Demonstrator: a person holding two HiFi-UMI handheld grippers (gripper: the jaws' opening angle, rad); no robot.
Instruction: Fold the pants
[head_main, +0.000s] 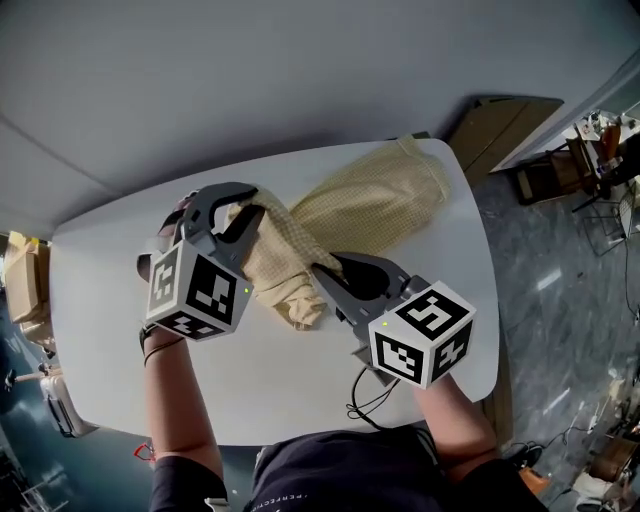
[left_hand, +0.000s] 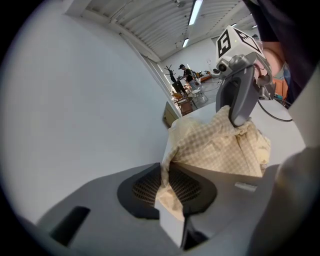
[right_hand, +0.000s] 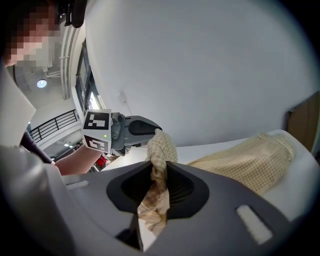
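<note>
The yellow checked pants (head_main: 370, 210) lie across the far right part of the white tabletop (head_main: 110, 270). Their far end is spread flat and reaches the rounded far right corner. The near end is gathered up into a bunch between the two grippers.

The left gripper (head_main: 243, 212) is at the left end of that bunch. In the left gripper view its fingers (left_hand: 150, 187) are nearly together, and a thin pinch of checked cloth runs up between the ribbed pads, so they are clamped on the pants. From there the cloth stretches across to the right gripper, which shows in that view upright at the far end of the fabric.

The right gripper (head_main: 335, 272) is nearer the person, at the right side of the bunch. In the right gripper view its fingers (right_hand: 182, 187) are also closed on a twisted fold of the pants, and a loose tail of cloth hangs below the pads. A ridge of fabric rises from this grip toward the left gripper's tip. To the right of it, the rest of the pants lies flat on the tabletop.

In the head view a folded lump of cloth sags between the two grippers, just above the tabletop. A black cable (head_main: 365, 395) loops on the near edge below the right gripper. A brown board (head_main: 500, 125) leans at the wall beyond the far right corner.
</note>
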